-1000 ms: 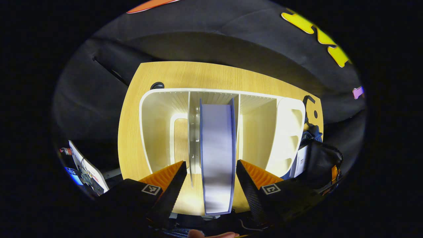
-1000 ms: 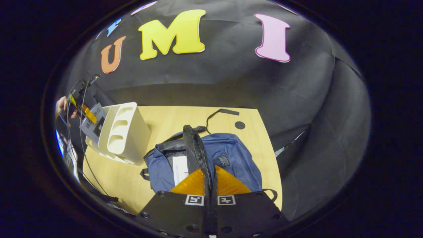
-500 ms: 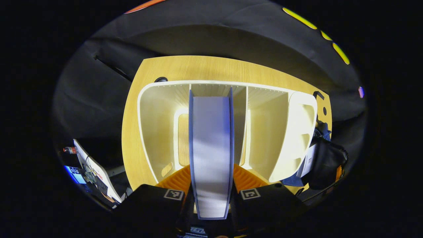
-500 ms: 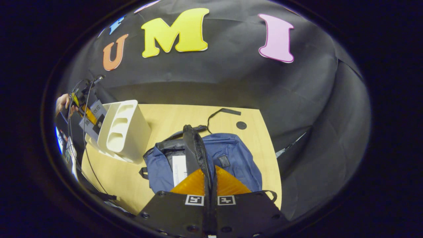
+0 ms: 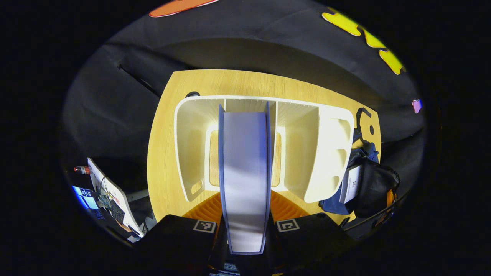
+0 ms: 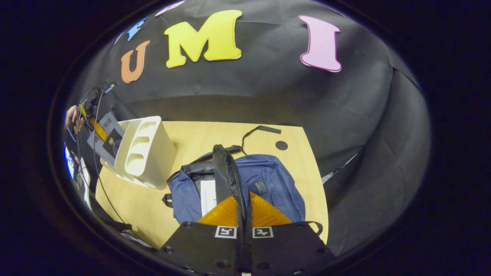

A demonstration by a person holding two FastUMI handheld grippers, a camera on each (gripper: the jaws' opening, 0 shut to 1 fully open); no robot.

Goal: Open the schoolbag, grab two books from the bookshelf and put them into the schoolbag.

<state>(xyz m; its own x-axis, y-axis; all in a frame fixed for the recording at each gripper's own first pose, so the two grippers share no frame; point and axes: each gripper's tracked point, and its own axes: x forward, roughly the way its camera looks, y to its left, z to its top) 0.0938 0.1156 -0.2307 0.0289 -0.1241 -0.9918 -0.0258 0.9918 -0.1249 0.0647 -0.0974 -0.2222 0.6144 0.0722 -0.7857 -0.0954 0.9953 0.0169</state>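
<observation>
Meanwhile the right gripper [image 6: 244, 214] pinches the schoolbag [image 6: 268, 184] flap [image 6: 227, 168] upright, keeping its mouth wide, while the left gripper [image 5: 244, 226] clamps a book [image 5: 244, 172] over the bookshelf [image 5: 333, 153].

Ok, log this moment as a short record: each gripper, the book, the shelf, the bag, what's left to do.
left gripper: shut on the book, one finger on each cover
book: upright, page edge toward the camera, in front of the bookshelf
bookshelf: white, on the wooden table, left of the schoolbag
right gripper: shut on the bag's black zipper edge, holding it up
schoolbag: blue, lying open; a white sheet shows inside
left to do: this book is not yet in the bag
</observation>
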